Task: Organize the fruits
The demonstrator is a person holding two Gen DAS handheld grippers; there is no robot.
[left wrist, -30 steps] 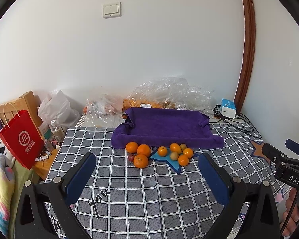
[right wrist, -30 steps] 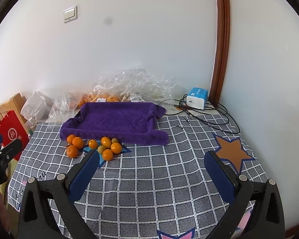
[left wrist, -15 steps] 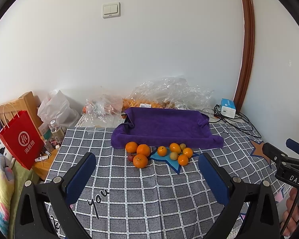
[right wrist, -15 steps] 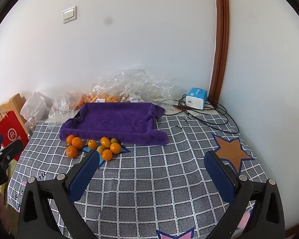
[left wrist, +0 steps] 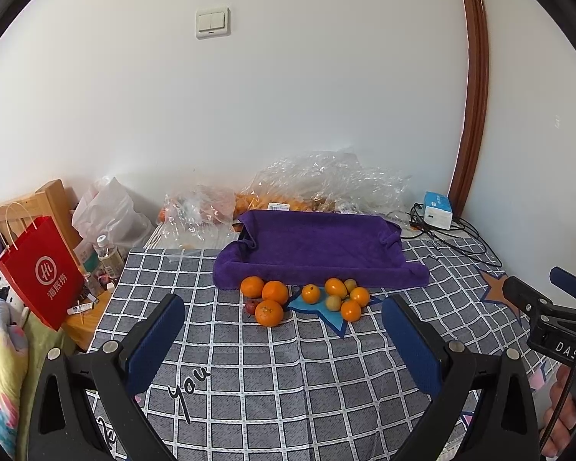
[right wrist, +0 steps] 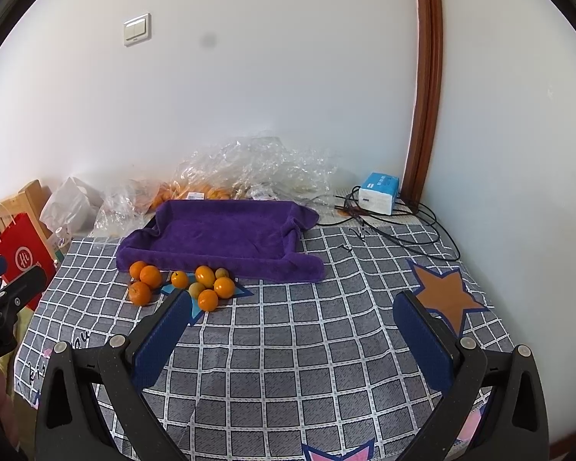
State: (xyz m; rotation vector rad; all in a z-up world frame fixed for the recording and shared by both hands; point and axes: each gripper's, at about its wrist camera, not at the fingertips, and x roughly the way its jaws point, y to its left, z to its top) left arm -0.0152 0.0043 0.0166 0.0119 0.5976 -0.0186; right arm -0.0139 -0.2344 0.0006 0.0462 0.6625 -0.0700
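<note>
Both tools wide open, empty: left tool (left wrist: 284,330), right tool (right wrist: 292,326) | fruits (left wrist: 307,299) beside purple tray (left wrist: 318,249)

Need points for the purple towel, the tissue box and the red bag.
purple towel (left wrist: 318,246): left wrist view, flat middle.
tissue box (right wrist: 378,193): right wrist view, front face.
red bag (left wrist: 42,272): left wrist view, logo side.

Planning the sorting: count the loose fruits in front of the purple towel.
10: three oranges and a small red fruit at left; four smaller oranges and two yellow-green fruits at right. Others may be hidden.
</note>
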